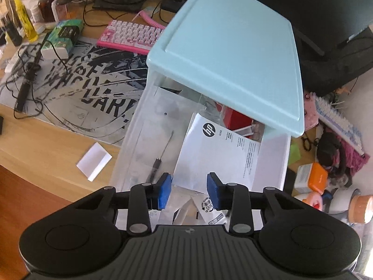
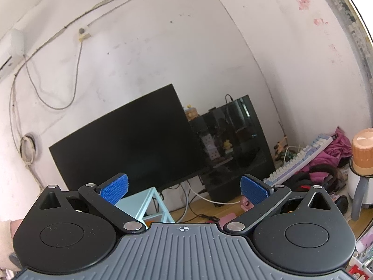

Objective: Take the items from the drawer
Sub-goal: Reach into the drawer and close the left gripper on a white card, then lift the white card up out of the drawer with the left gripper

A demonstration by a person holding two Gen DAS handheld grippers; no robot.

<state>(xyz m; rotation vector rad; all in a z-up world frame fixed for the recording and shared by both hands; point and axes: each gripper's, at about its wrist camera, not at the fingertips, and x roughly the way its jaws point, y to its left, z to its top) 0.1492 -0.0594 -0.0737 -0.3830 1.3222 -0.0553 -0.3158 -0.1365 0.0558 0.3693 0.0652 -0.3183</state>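
Left wrist view: left gripper (image 1: 189,190), jaws open and empty, hangs over the pulled-out clear plastic drawer (image 1: 275,158). Inside, left to right: thin black screwdriver (image 1: 155,164), white "hp" leaflet (image 1: 221,154). Best centre one item first. Right gripper (image 2: 184,190) open, idle.

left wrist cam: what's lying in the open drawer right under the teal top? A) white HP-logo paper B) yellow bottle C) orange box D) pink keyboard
A: the white HP-logo paper lies inside the clear drawer, partly tucked under the teal top; the left gripper hangs over the drawer's front end with nothing between its pads.
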